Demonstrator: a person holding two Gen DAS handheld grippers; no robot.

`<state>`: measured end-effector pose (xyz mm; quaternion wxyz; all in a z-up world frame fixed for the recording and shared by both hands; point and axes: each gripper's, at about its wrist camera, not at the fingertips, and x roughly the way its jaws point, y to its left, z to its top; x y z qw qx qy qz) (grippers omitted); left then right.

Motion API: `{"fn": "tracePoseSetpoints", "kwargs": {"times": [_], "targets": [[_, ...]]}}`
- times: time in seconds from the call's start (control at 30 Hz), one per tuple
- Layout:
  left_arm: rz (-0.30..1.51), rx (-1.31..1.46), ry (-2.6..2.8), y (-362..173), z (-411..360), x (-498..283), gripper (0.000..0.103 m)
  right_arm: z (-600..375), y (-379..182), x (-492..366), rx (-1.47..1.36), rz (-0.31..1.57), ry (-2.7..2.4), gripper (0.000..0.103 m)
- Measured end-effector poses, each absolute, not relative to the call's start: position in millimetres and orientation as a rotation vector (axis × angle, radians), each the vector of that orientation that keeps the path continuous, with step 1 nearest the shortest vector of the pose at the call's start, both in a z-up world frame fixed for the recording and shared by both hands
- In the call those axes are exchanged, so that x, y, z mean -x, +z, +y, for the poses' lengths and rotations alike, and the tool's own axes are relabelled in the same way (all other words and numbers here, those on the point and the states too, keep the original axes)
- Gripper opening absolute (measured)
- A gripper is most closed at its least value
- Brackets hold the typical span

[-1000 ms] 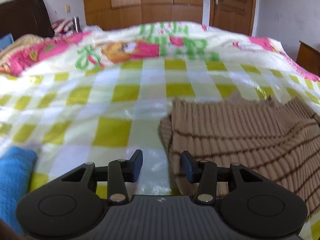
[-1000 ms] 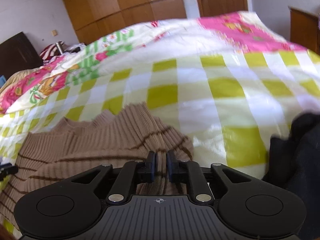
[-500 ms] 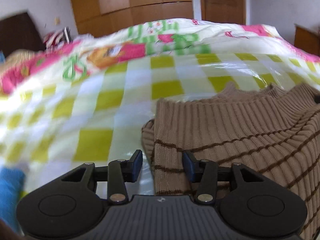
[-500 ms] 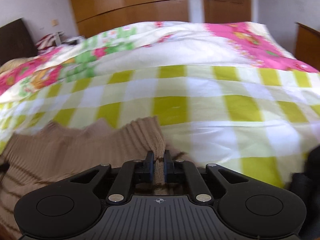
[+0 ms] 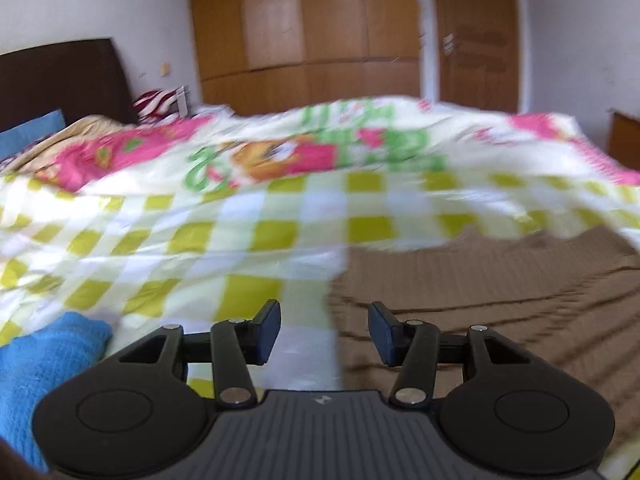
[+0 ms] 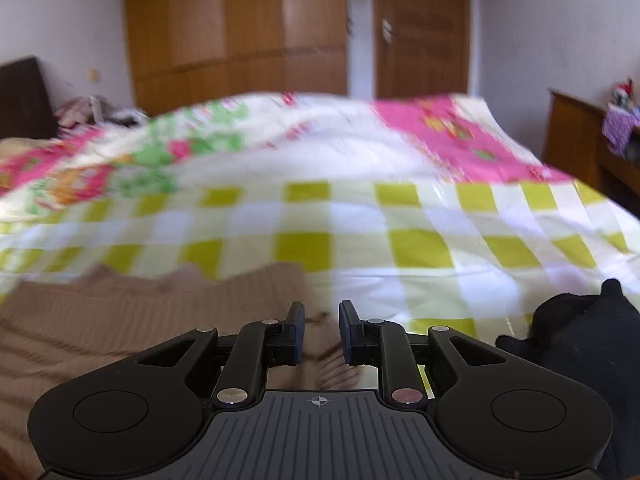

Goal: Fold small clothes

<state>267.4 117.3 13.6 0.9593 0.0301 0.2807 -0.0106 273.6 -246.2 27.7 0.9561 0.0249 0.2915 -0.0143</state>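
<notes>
With the brown ribbed sweater [image 6: 132, 320] lying flat on the bed [image 6: 400, 216] at lower left, the right tool [image 6: 320, 330] is opening narrowly over its edge; let go fully before lifting; the left tool [image 5: 323, 332] gapes wide, empty, at the sweater's left edge

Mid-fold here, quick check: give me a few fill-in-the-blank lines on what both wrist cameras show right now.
1. The ribbed sweater lying on the bed is ____ in colour.
2. The folded cloth left of the left gripper is ____.
3. The dark garment lies to the ____ of the right gripper.
4. The checked bedcover has squares of white and ____.

Missing words: brown; blue; right; yellow-green
</notes>
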Motion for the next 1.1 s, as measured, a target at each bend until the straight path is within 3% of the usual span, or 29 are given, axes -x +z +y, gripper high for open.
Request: {"fn": "tracePoseSetpoints", "kwargs": {"times": [0.2, 0.33, 0.53, 0.83, 1.1], "targets": [[0.692, -0.175, -0.081, -16, 105, -245, 0.064, -219, 7, -209, 0.023, 0.726, 0.143, 0.020], [0.742, -0.127, -0.056, -22, 130, -236, 0.069, -234, -7, -196, 0.055, 0.792, 0.100, 0.015], [0.703, -0.069, -0.035, -3, 134, -218, 0.069, -258, 19, -176, -0.146, 0.780, 0.081, 0.028], [0.717, -0.001, -0.087, -2, 136, -207, 0.069, -297, -2, -154, -0.425, 0.829, 0.061, 0.032], [0.768, 0.085, -0.150, -13, 148, -191, 0.070, -288, -12, -165, -0.407, 0.815, 0.145, 0.036]]}}
